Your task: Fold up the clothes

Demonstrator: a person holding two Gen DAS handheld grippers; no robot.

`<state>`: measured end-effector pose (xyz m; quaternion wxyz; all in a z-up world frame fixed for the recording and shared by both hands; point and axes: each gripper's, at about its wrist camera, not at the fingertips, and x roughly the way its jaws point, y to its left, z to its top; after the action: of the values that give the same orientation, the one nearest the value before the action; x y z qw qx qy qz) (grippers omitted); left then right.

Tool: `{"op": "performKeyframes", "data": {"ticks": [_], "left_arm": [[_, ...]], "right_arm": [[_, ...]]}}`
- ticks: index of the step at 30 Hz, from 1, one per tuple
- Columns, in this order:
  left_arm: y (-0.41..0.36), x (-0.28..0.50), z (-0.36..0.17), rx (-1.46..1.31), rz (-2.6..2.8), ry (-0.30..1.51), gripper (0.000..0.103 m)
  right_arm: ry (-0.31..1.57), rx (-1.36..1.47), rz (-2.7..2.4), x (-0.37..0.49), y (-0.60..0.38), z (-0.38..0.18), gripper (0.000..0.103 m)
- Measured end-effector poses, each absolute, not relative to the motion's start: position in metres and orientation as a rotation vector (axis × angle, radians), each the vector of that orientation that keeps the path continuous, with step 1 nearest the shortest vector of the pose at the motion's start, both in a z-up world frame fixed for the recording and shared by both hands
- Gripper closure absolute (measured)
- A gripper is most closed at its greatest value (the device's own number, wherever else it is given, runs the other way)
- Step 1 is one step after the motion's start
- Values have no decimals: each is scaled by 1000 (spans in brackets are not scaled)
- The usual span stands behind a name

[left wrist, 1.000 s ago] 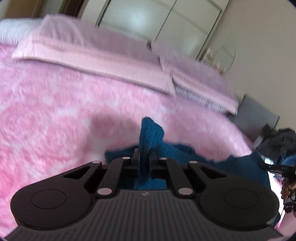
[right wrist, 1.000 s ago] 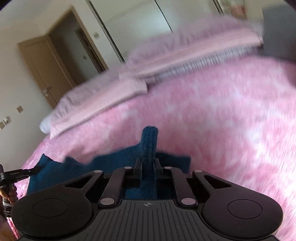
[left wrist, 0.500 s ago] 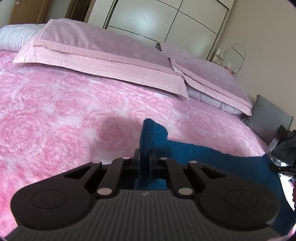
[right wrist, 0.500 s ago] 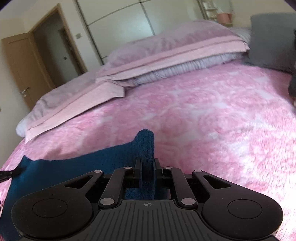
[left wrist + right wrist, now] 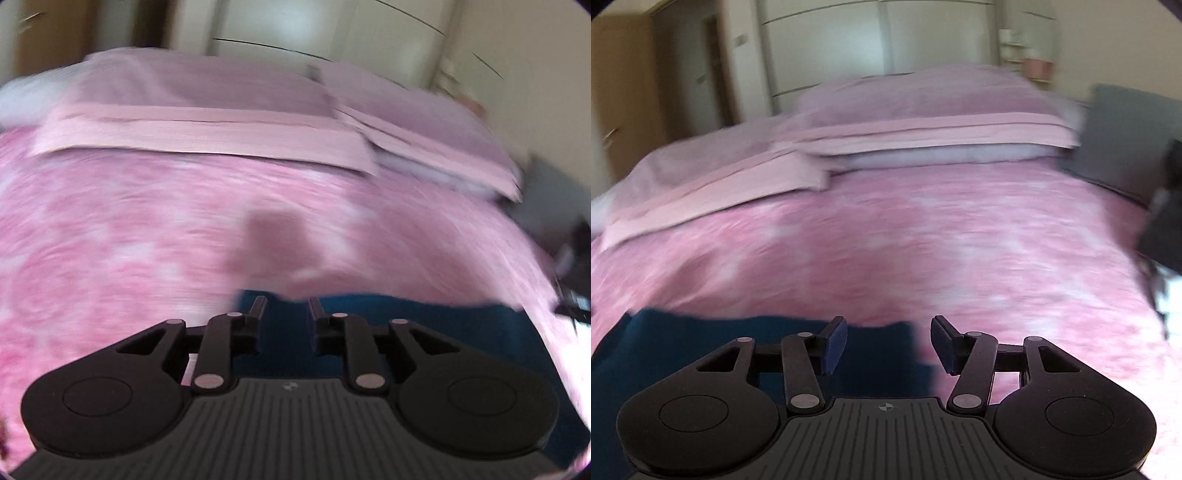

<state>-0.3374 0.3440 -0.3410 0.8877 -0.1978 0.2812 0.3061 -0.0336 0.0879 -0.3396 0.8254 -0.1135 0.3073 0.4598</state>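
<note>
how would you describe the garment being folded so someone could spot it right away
Start with the big bed under its pink rose-patterned bedspread, pale pink pillows at the head. At the near edge, just beneath the open right hand-held gripper, lies a flat knit garment. It is deep teal blue, the only dark, non-pink cloth on the bedspread.

Soft, fuzzy pink cloth on the bedspread (image 5: 923,240); smooth matt fabric on the far pillows (image 5: 923,110); dark blue knit garment (image 5: 701,354); matt black plastic on both grippers (image 5: 284,317) (image 5: 888,341).
</note>
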Motion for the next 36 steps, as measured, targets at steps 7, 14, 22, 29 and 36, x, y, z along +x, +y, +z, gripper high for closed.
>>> {"op": "performKeyframes", "data": {"ticks": [7,14,22,29,36], "left_arm": [[320,-251,-377,-336,535,675,93],[333,-230,-413,-306,545,733,95],[318,-313,-367,-283,670,671,95],[282,-405,-383,-339,724,687,93],[267,-437,-360,-338,828,594,96]], "right_arm": [[672,-362,1087,-86,158,-377,70],[754,-372,1047,-67,177,-418,72],[713,-229,1003,-63,105,-368,71],[745,-276,944,-98,25,-382,71],[707,-228,888,-114,-4,-366,71]]}}
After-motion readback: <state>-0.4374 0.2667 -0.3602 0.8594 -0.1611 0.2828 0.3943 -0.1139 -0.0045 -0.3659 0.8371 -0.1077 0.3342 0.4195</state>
